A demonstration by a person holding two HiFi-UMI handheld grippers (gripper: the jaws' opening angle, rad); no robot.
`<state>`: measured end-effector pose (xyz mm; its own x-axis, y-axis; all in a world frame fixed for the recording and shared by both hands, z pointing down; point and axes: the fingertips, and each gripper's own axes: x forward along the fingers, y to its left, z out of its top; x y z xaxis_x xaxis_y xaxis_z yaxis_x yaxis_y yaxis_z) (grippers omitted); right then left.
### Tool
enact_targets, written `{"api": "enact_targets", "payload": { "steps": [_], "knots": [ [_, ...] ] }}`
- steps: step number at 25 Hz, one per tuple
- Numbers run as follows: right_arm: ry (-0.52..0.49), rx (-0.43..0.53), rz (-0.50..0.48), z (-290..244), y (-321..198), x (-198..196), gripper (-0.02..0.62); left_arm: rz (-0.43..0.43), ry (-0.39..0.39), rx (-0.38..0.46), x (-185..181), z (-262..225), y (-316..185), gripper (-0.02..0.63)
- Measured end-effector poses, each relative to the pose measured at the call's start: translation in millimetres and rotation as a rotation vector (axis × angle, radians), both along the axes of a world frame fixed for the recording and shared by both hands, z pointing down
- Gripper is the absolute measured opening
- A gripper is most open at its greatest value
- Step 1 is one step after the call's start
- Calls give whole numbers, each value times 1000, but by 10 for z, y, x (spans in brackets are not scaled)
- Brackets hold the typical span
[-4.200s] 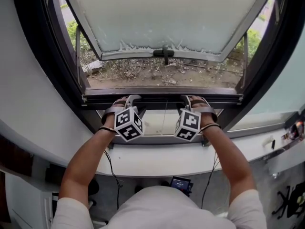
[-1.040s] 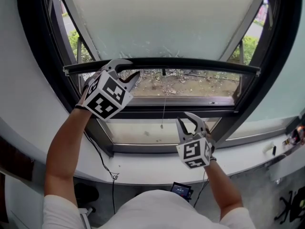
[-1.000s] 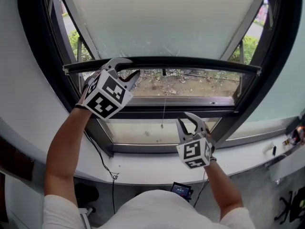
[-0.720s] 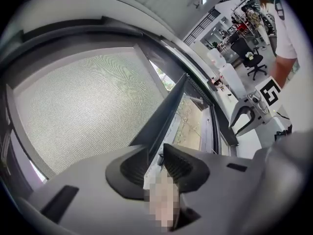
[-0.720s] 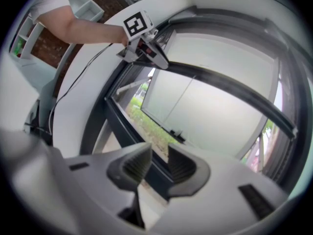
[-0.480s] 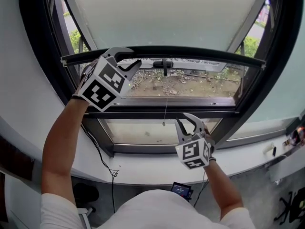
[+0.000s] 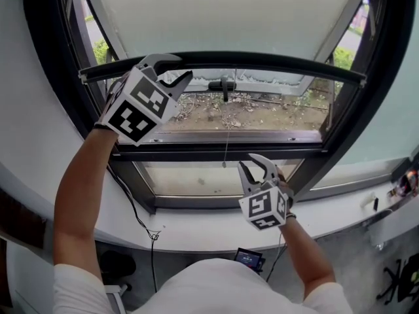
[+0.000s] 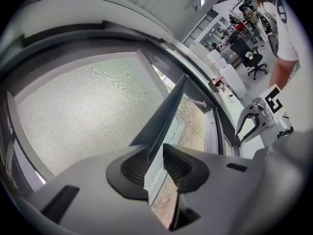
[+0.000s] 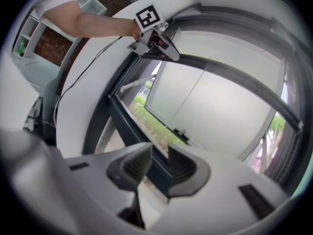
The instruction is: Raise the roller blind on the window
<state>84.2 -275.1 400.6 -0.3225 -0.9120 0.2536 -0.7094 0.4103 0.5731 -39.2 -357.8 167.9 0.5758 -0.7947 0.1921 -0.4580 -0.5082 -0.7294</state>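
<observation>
- The right gripper (image 7: 256,167) is closest, low down by the white sill (image 7: 196,226). Its jaws are apart and nothing is between them. I think it waits there because it has no job right now.
- A thin pull cord (image 7: 226,142) hangs down in the middle, just above that gripper. Nothing touches it.
- Higher up, on the left, the left gripper (image 7: 183,67) is clamped on the dark bottom bar (image 7: 262,59) of the roller blind (image 7: 222,12). One jaw sits over the bar and one sits under it. Holding it like that lets the arm push the bar up without it slipping.
- The bar lies across the window, about halfway up the dark frame (image 7: 222,152). The pale blind covers the glass above it. The blind looks about half raised, so there is more to lift.
- Far away, under the bar, the tilted outer pane and its handle (image 7: 222,87) show, and then the dry ground (image 7: 262,113) outside.
- A second ago the bar was lower, and the handle was mostly hidden behind it. Now the left gripper and the bar are both higher.
- The right gripper is in almost the same spot as a second ago.
- About four seconds ago, both grippers were down low together, side by side at the bottom of the window.
</observation>
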Motion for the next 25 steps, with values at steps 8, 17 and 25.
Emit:
{"api": "enact_targets", "payload": {
  "steps": [8,17,25],
  "knots": [
    [3,5,-3,-30,5,-15,104,1,23,47,-2,-346,18,104],
    [1,7,-11,-20,-22,-30,104,5,32,59,11,-554,1,104],
    [-26,1,-35,-23,-44,-130,104,6,28,73,-8,-654,11,104]
  ]
}}
